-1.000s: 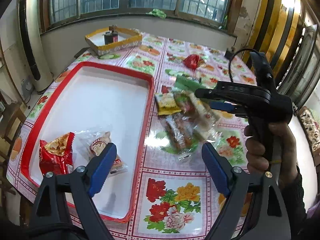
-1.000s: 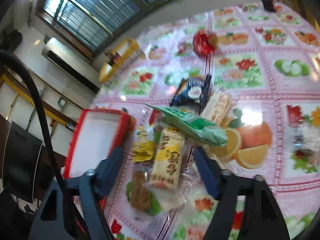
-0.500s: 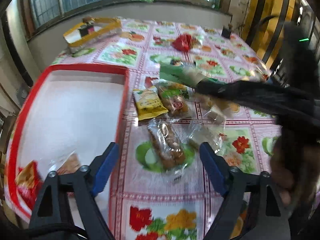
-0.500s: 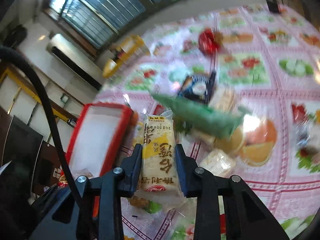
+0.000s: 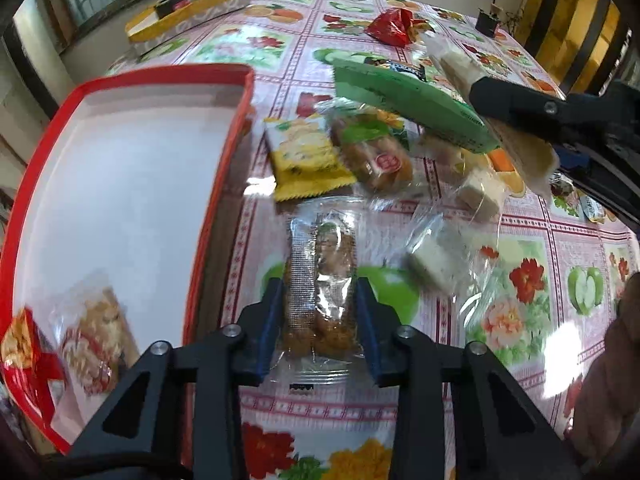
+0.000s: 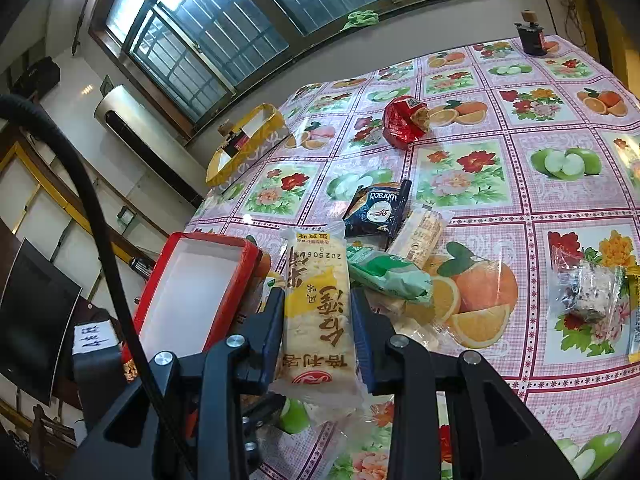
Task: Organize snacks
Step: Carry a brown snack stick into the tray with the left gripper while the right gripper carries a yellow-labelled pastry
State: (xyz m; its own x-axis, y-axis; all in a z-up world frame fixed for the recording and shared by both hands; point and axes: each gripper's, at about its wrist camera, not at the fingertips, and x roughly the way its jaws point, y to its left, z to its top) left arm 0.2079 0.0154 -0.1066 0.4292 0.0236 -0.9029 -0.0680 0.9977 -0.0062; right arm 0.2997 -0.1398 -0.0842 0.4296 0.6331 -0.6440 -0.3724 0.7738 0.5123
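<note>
My left gripper is shut on a clear packet of brown fried snack lying on the tablecloth just right of the red-rimmed white tray. The tray holds a red packet and a clear biscuit packet at its near left. My right gripper is shut on a yellow-and-white rice cracker bar, held above the snack pile; it shows in the left wrist view at upper right. The tray also shows in the right wrist view.
Loose snacks lie on the floral tablecloth: a yellow packet, a cake packet, a green packet, a dark blue packet, white cubes, a red bag. A yellow box stands at the far edge.
My left gripper moved forward over the pile and closed on the clear fried-snack packet. My right gripper closed on the rice cracker bar and lifted it.
</note>
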